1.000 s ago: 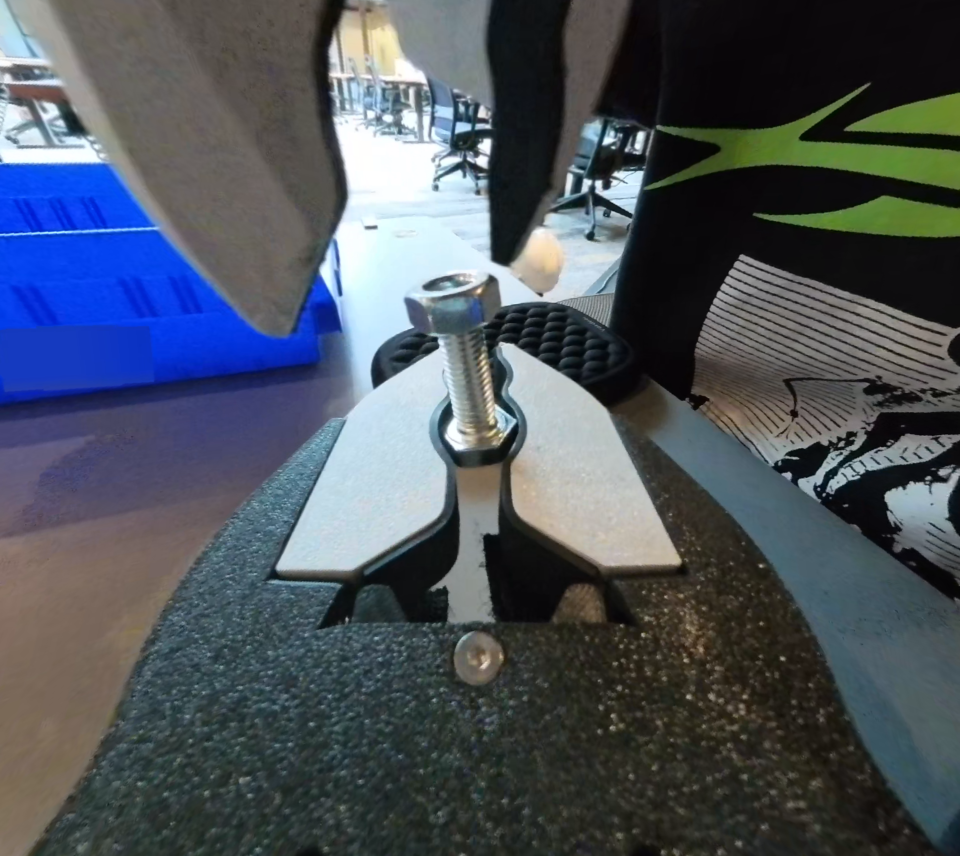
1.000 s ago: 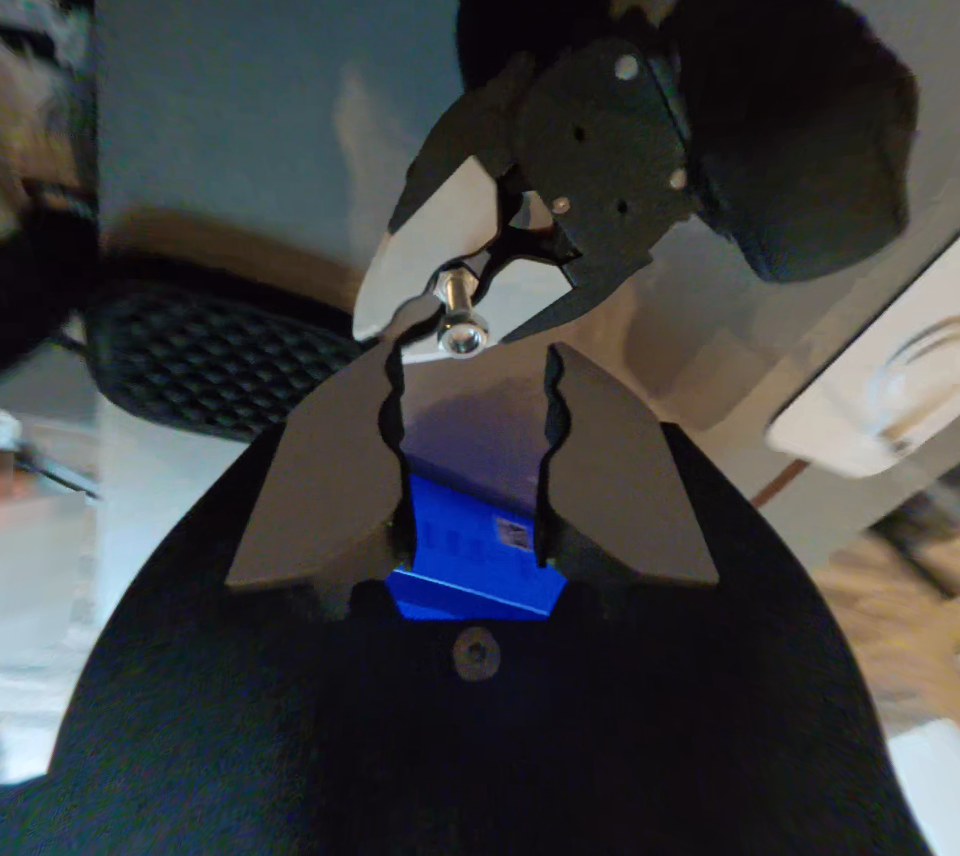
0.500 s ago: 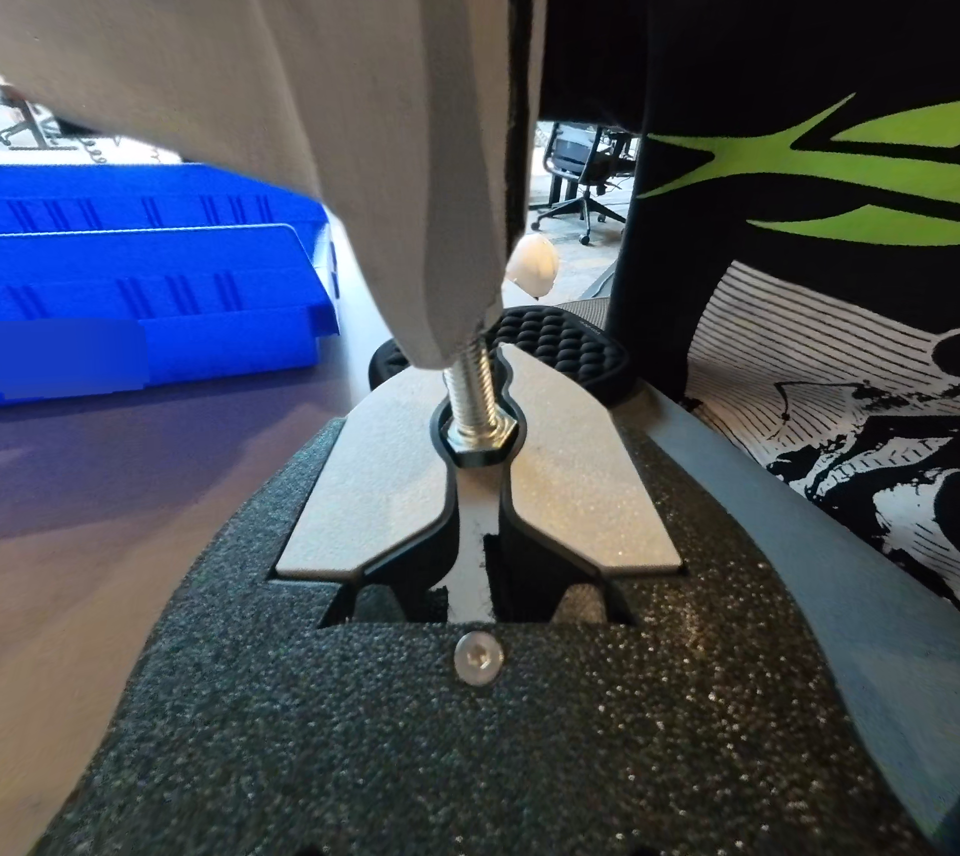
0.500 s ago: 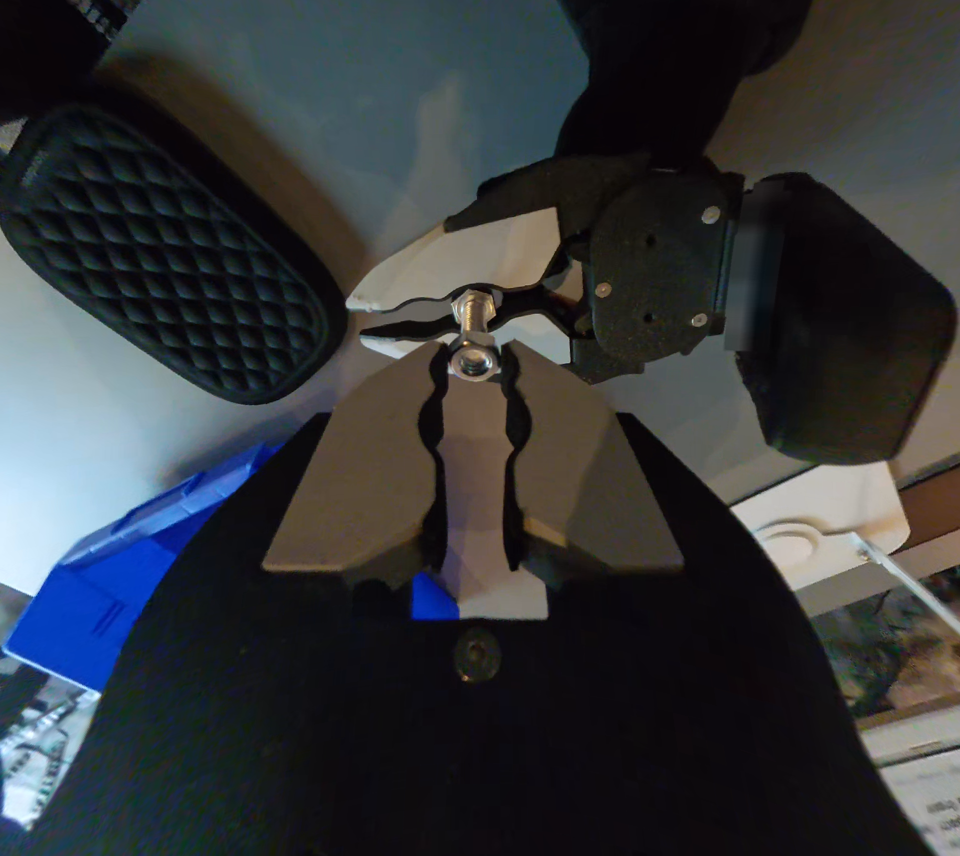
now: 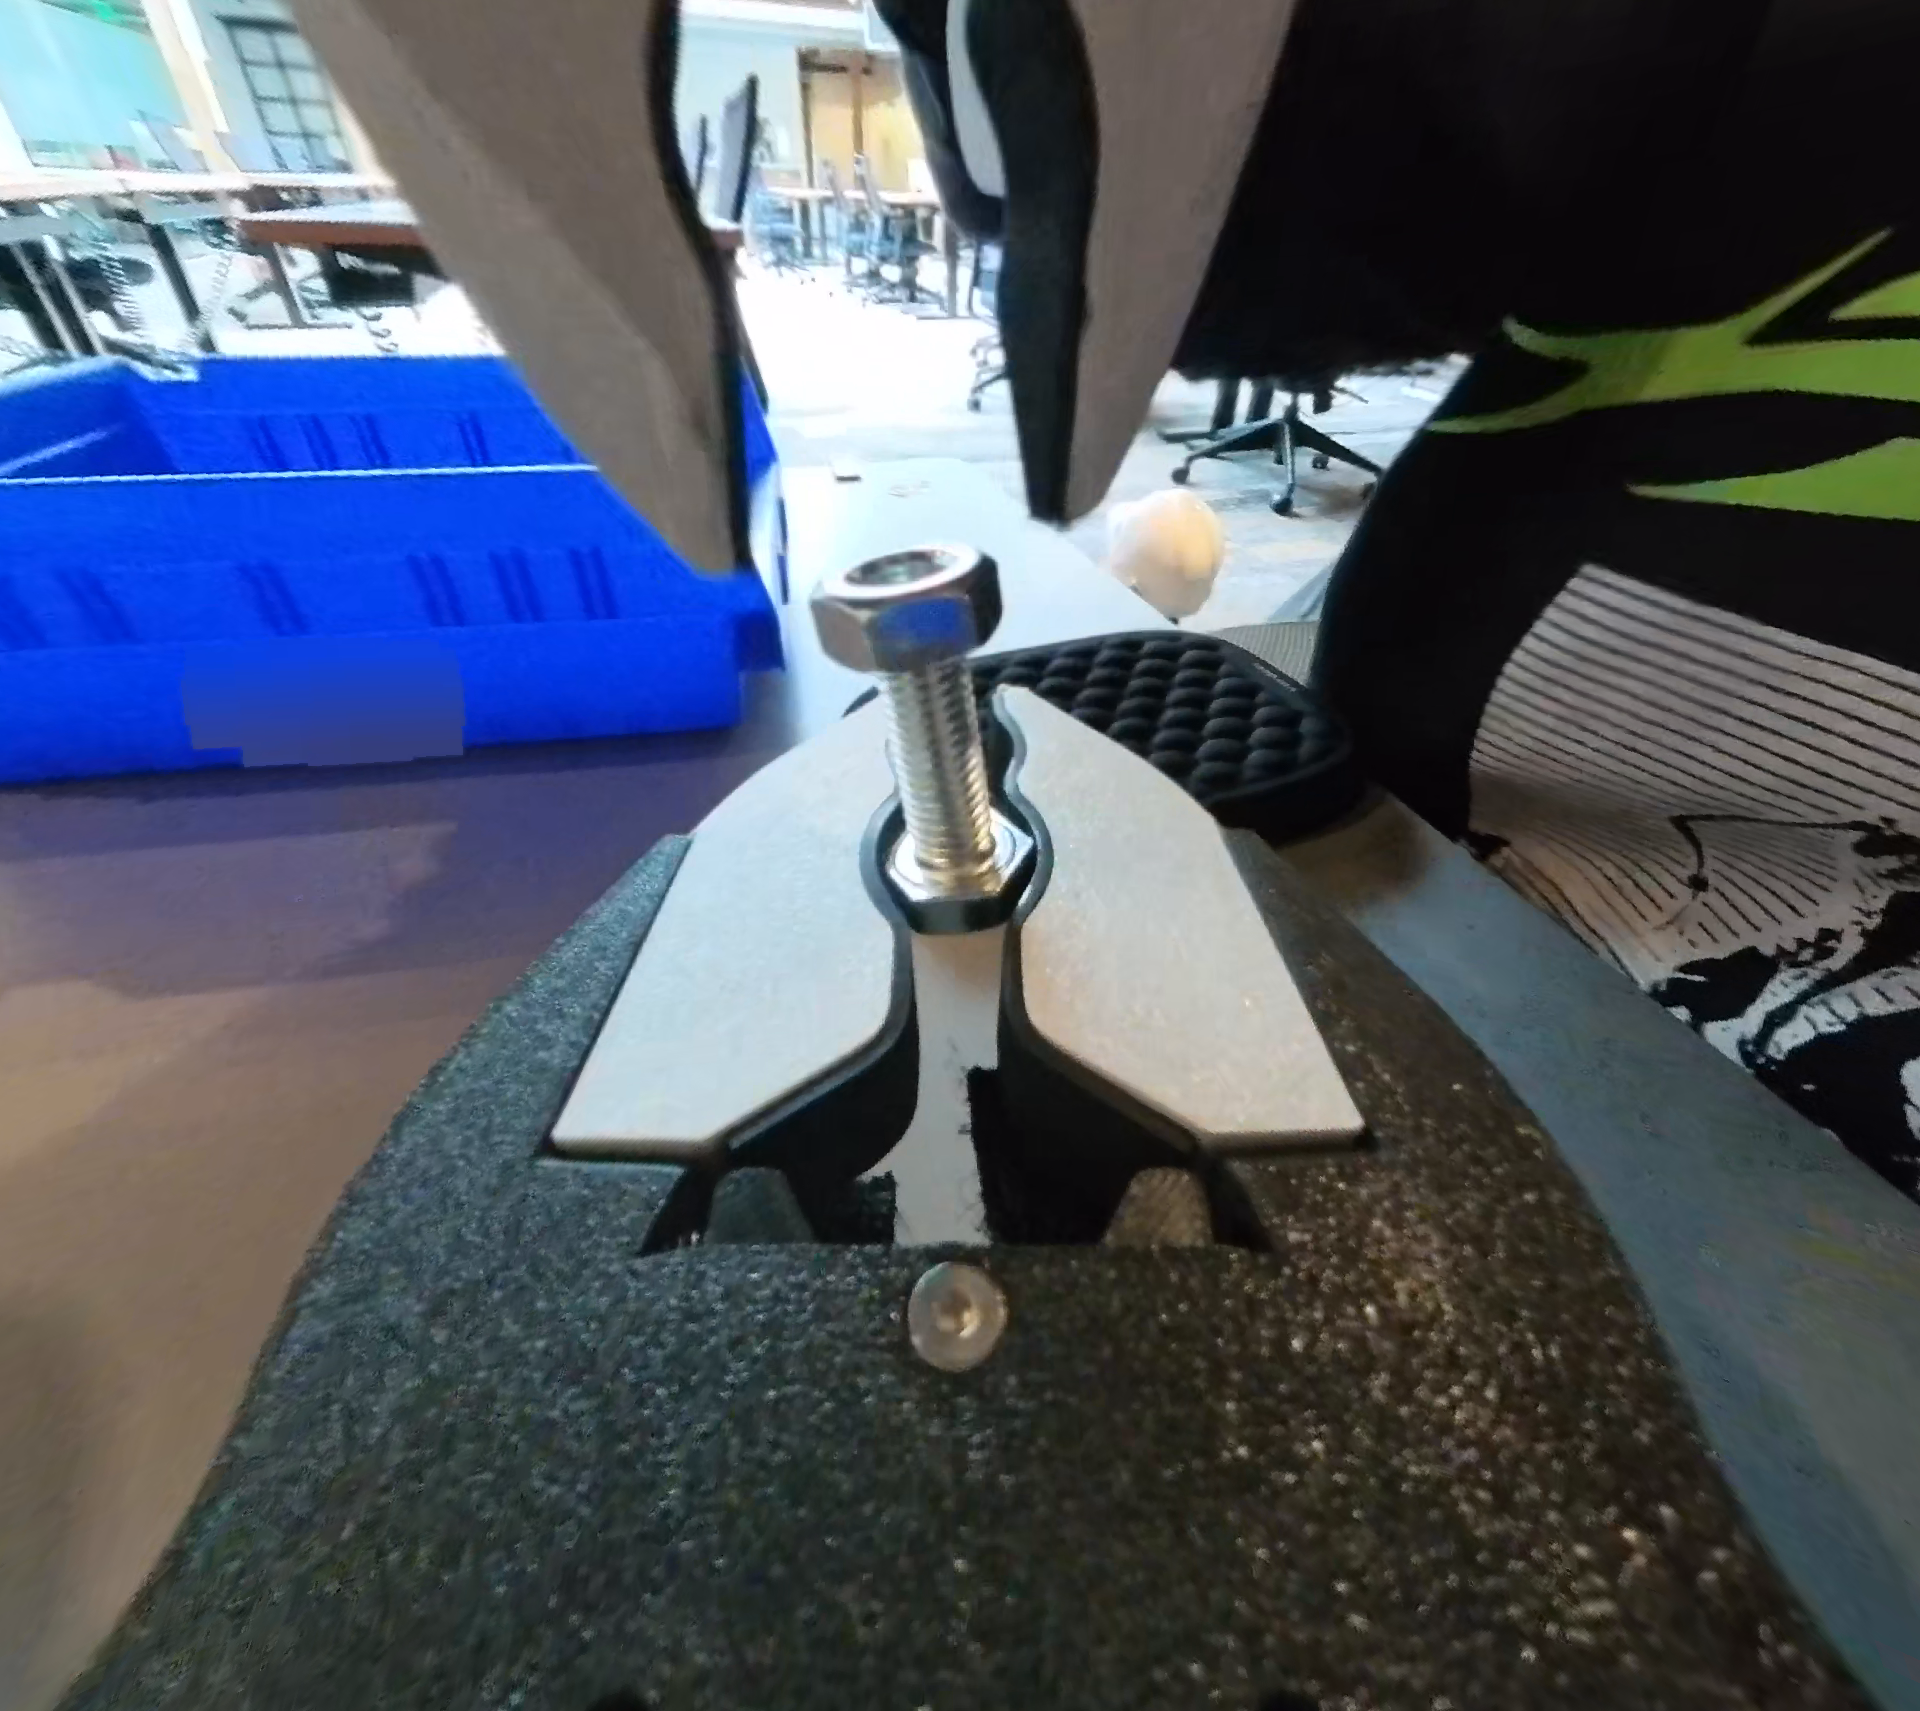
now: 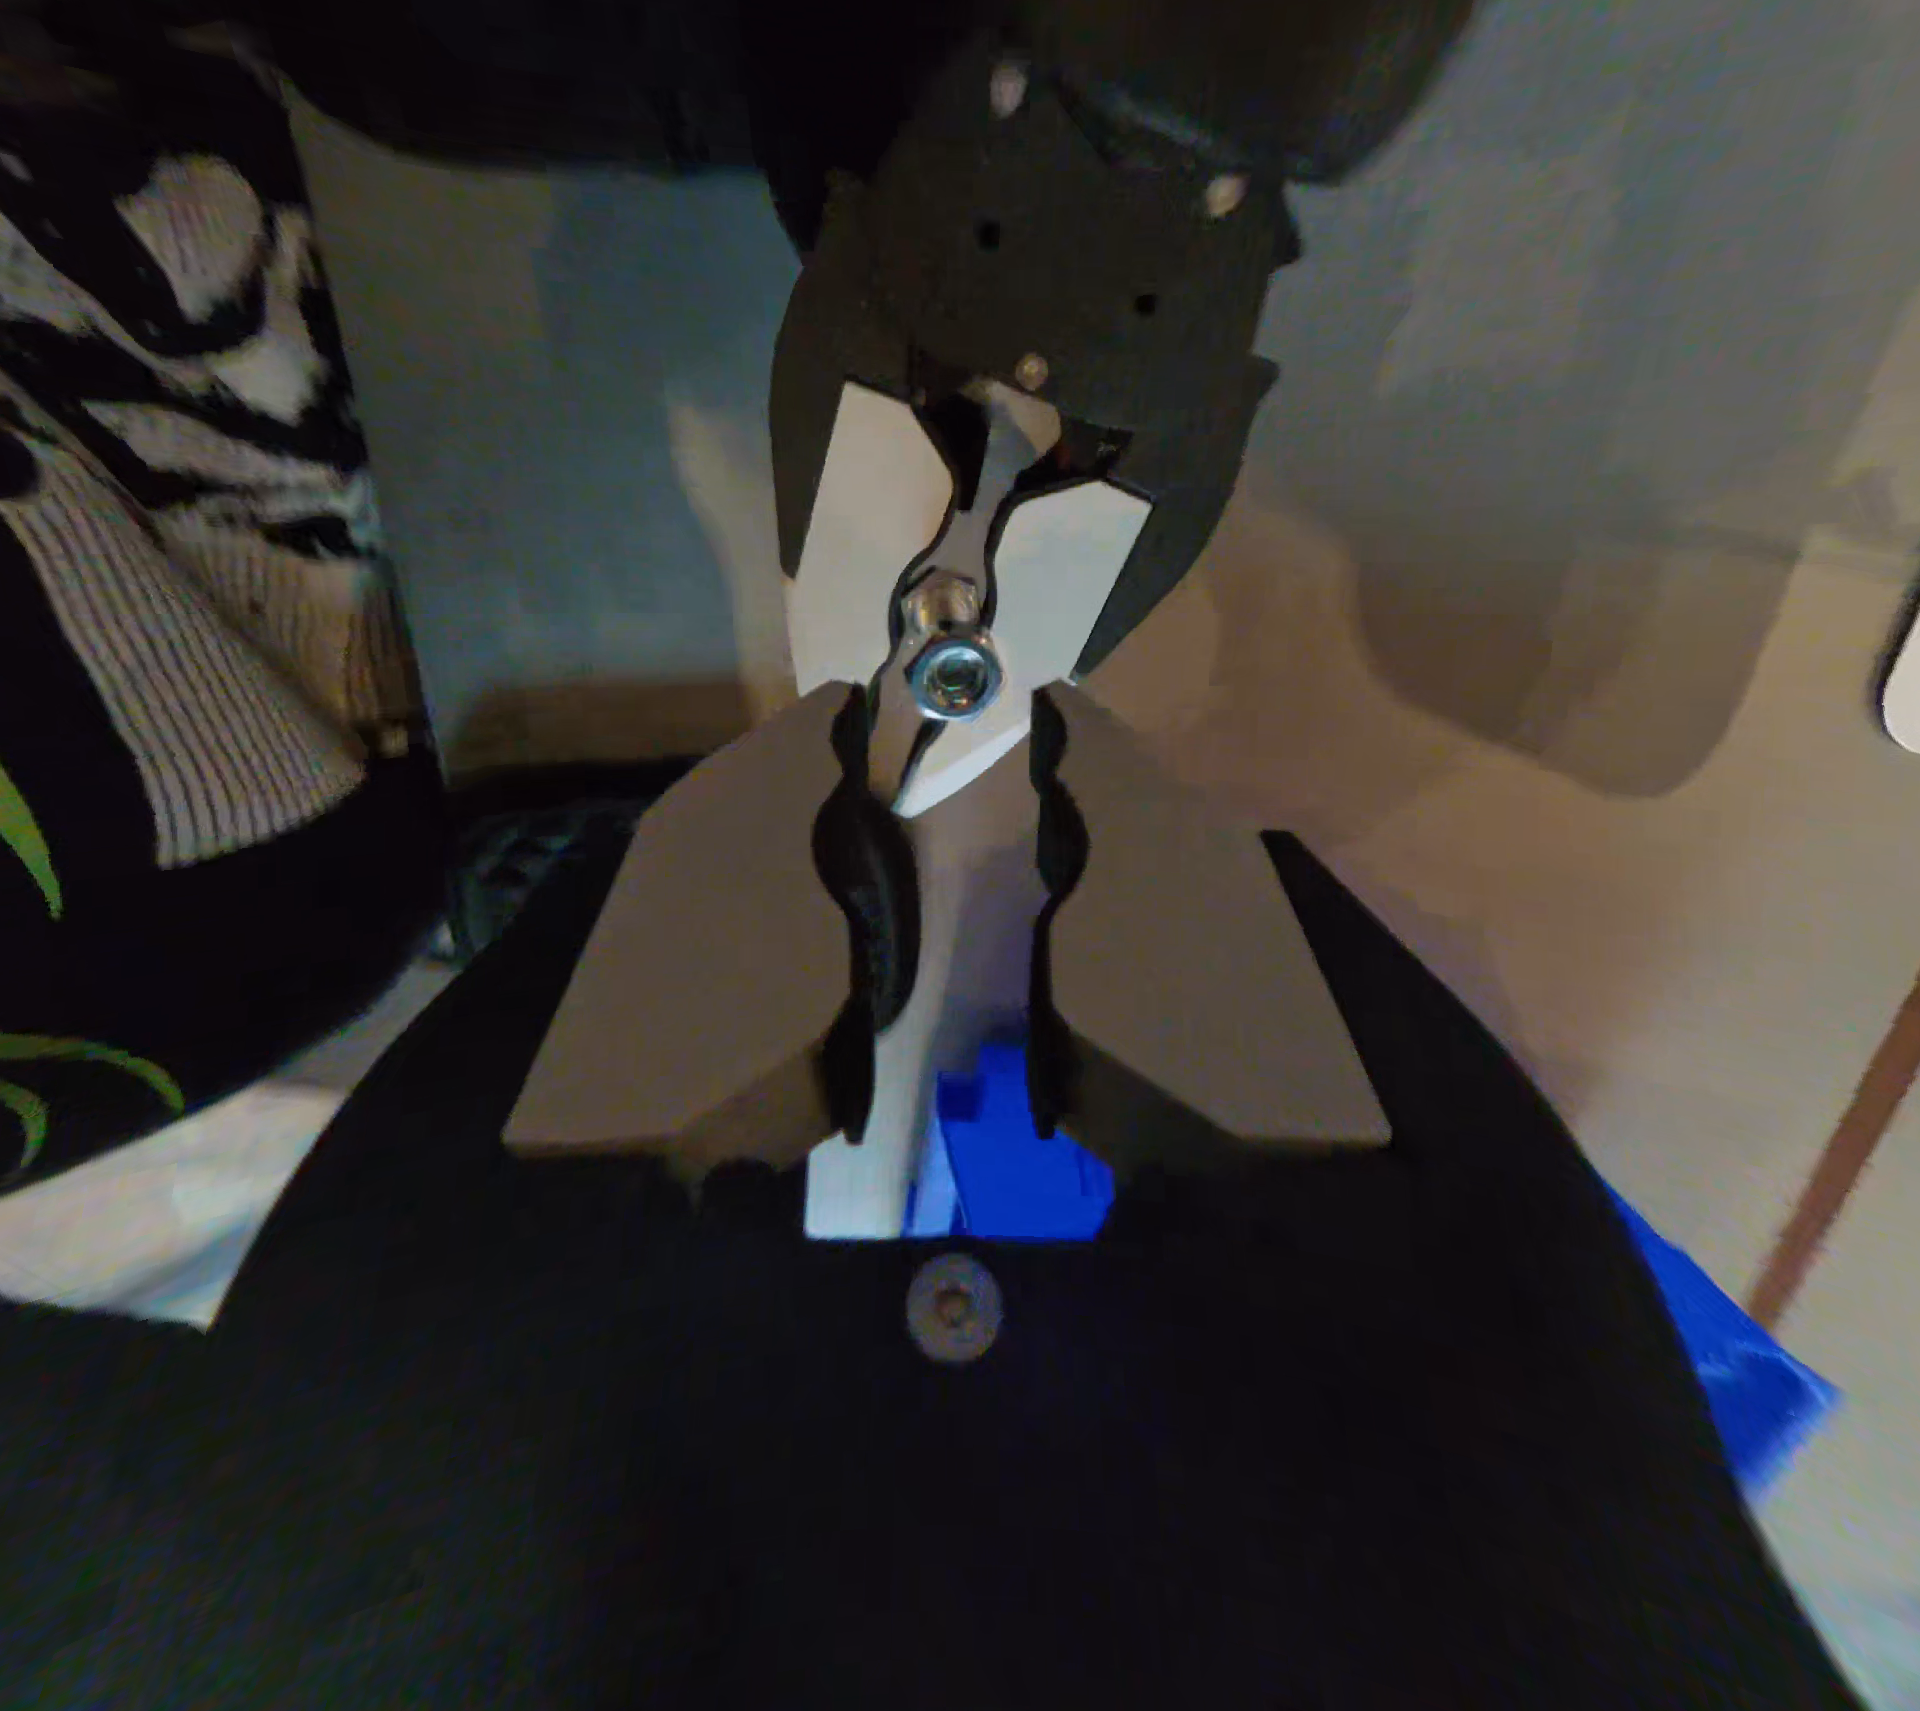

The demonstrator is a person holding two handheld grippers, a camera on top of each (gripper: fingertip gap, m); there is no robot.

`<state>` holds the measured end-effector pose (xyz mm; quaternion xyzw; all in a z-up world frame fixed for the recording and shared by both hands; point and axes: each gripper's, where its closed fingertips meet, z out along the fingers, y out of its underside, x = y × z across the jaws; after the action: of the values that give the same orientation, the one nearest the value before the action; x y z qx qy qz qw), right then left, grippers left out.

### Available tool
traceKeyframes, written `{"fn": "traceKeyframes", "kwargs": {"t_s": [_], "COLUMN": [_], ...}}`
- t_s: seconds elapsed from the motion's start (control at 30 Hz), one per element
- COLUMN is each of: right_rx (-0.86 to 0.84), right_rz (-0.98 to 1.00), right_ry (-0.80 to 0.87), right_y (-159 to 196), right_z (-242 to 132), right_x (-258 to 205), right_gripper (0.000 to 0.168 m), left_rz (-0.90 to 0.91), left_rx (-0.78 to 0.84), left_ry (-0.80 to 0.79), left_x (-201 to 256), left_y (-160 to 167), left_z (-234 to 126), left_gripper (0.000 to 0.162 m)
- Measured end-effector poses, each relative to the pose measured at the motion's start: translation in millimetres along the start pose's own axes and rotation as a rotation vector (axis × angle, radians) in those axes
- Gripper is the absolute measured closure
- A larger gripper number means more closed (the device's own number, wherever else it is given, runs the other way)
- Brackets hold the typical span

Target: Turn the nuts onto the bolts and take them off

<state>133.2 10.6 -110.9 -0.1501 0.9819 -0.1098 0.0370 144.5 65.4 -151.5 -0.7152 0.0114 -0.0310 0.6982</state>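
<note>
Steel bolt [image 5: 940,778] upright in left gripper [image 5: 961,840]; right gripper [image 5: 883,508] spread above.

Shiny steel bolt [image 5: 938,768] stands upright, hex head at the bottom, clamped in the left hand-held gripper [image 5: 961,814]. A silver hex nut [image 5: 906,620] sits at the very top of its threads, barely on.

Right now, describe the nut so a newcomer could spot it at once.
Right of the blue bin, the left tool clamps a silver bolt standing upright. The nut is the hexagon at the bolt's top end, under the open right tool; unlike the hexagon clamped below, it shows a hollow centre.
</note>
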Motion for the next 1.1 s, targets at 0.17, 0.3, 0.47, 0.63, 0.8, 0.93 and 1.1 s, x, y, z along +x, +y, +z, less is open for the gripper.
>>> {"fn": "traceKeyframes", "kwargs": {"t_s": [0.17, 0.3, 0.47, 0.63, 0.8, 0.93, 1.1], "right_rx": [0.741, 1.214, 1.326, 1.298, 1.233, 1.24, 1.296], "right_rz": [0.064, 0.07, 0.112, 0.053, 0.046, 0.002, -0.06], "right_ry": [0.086, 0.122, 0.069, 0.046, 0.027, 0.023, 0.072], "right_y": [-26.0, -27.1, -26.8, -26.3, -23.5, -23.0, -13.0], "right_z": [-47.7, -63.5, -23.5, -8.0, 6.7, 4.4, -7.5], "right_x": [19.6, 24.9, 31.7, 24.7, 20.4, 14.8, 11.3], "right_gripper": [0.108, 0.049, 0.033, 0.083, 0.092, 0.108, 0.158], "left_rz": [0.005, 0.013, 0.019, 0.031, 0.035, 0.033, 0.025], "left_rx": [0.069, 0.135, 0.159, 0.113, 0.093, 0.093, 0.101], "left_ry": [-0.098, -0.194, -0.262, -0.261, -0.251, -0.25, -0.251], "left_x": [-17.3, -31.7, -42.7, -44.1, -43.1, -43.3, -43.9], "left_y": [-12.2, -20.8, -21.8, -13.2, -9.8, -9.8, -10.7], "left_z": [-13.7, -27.3, -35.4, -29.7, -26.4, -26.2, -27.2], "left_gripper": [0.151, 0.149, 0.15, 0.15, 0.15, 0.15, 0.15]}}
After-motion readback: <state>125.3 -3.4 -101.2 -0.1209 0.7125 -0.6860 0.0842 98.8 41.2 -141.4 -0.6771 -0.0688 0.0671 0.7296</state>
